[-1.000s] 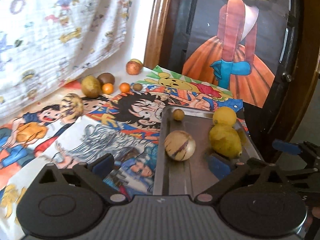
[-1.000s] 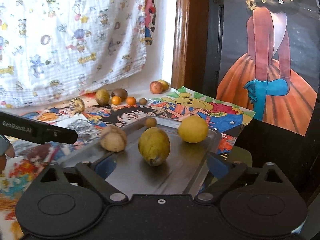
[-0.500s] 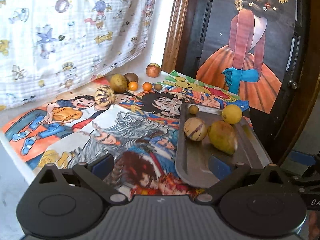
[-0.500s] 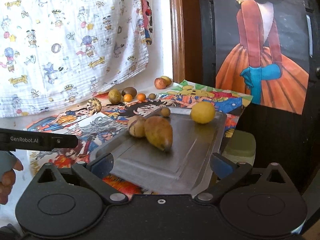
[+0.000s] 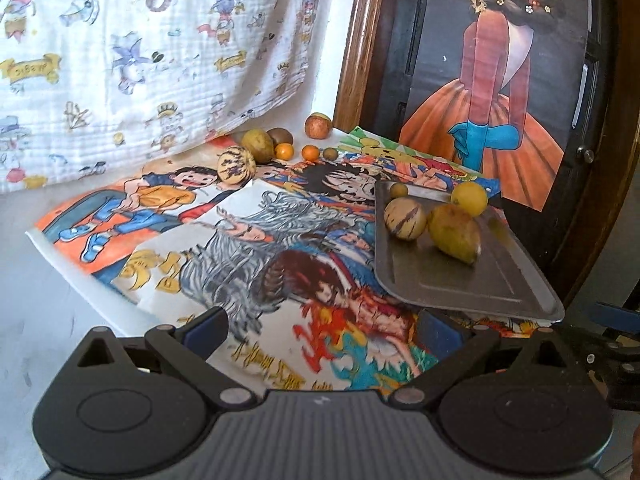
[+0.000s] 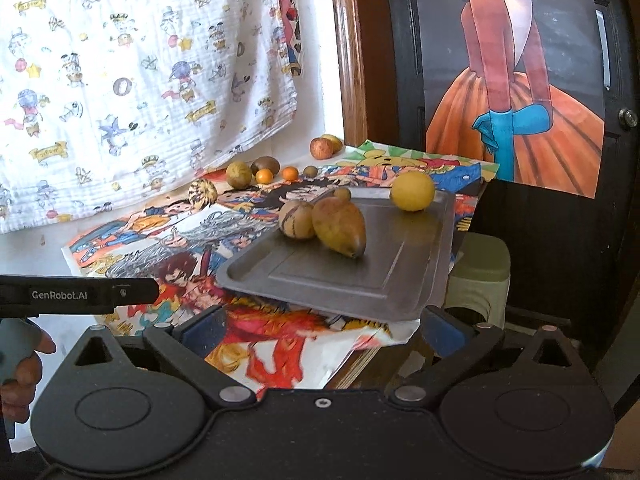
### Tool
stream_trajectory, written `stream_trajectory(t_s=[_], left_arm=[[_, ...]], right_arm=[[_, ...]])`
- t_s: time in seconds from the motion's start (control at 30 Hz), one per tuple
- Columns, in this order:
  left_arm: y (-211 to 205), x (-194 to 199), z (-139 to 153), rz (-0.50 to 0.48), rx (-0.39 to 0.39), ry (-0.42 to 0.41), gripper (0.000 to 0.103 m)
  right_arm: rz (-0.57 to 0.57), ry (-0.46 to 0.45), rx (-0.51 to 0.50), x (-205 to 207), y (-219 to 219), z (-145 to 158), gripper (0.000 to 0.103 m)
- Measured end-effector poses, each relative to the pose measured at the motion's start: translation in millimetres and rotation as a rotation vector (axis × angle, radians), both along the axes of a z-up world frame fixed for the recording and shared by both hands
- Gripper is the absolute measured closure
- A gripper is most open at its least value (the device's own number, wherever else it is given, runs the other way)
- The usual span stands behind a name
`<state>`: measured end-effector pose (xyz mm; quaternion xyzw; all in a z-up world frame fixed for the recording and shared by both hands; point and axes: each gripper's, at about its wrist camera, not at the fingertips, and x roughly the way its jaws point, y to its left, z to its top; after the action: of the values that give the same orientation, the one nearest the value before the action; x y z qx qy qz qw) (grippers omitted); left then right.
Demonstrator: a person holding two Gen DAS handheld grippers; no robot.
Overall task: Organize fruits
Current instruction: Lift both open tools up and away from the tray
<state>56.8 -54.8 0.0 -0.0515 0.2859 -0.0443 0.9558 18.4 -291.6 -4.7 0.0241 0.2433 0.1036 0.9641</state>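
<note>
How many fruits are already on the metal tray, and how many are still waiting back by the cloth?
On the metal tray: 4 (striped melon, big yellow-brown fruit, round lemon, small brownish fruit)
Near the white cloth: 8, counting one half hidden behind the reddish fruit
Total: 12

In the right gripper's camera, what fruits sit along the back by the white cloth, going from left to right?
Striped round fruit → greenish-yellow fruit → brown kiwi-like fruit → small orange fruit → second small orange fruit → little olive-green fruit → reddish apple-like fruit.
</note>
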Motion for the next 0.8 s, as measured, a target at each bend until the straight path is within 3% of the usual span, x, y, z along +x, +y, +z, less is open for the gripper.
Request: stream_trajectory(t_s=[0.8], left_arm=[[42.7, -11.6, -7.2, 0.107, 0.007, 0.081, 0.0]], right_arm=[[0.174, 0.03, -0.09, -0.3, 52.1, 9.1, 0.001]])
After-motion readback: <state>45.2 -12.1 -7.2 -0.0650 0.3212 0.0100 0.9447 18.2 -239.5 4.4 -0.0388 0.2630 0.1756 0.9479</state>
